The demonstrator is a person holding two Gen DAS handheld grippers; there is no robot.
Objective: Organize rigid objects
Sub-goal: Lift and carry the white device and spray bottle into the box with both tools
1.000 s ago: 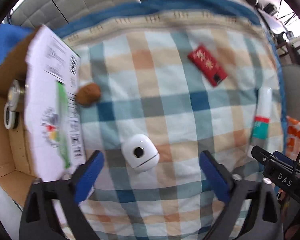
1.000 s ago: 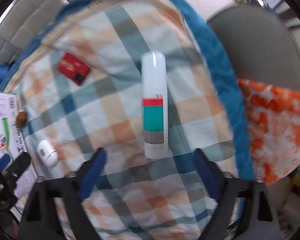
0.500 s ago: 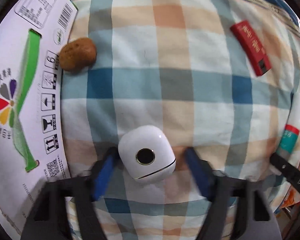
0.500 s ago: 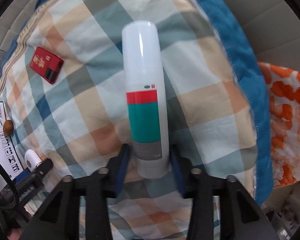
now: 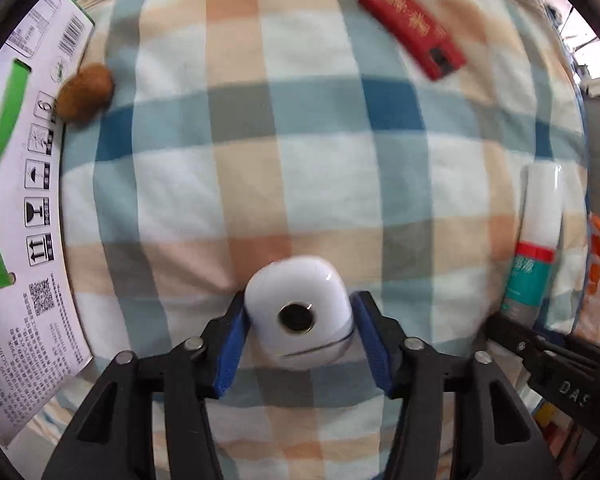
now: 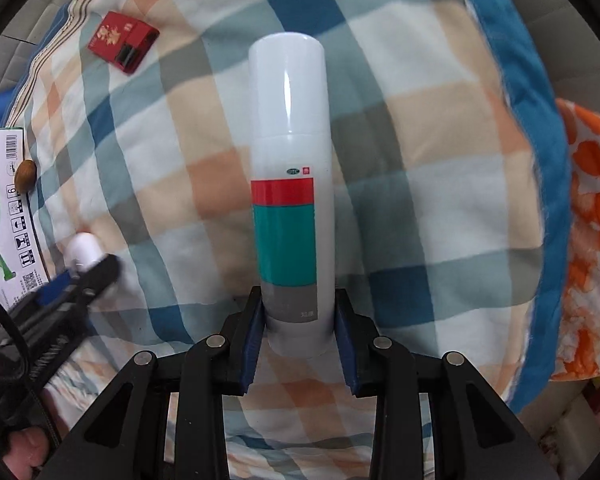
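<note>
A white rounded case point(image 5: 296, 312) with a dark round lens lies on the plaid blanket point(image 5: 300, 140). My left gripper point(image 5: 300, 306) is over it, its jaws closing, and both blue pads touch the case's sides. A white spray bottle point(image 6: 288, 160) with red, teal and grey bands lies lengthwise on the blanket. My right gripper point(image 6: 299, 300) is shut on the bottle's grey lower end. The right wrist view shows the left gripper point(image 6: 72, 284) and the case point(image 6: 84, 248) at the left edge. The bottle point(image 5: 538, 240) appears at the right of the left wrist view.
A red flat box point(image 5: 414, 32) lies further up the blanket. A brown lump point(image 5: 85, 92) rests against a white printed carton flap point(image 5: 20, 240) on the left. An orange-patterned cloth point(image 6: 588, 240) lies beyond the blanket's blue border point(image 6: 540, 140) on the right.
Both grippers came down onto the blanket and closed from wide open: the left around the white case, the right around the spray bottle's lower end.
</note>
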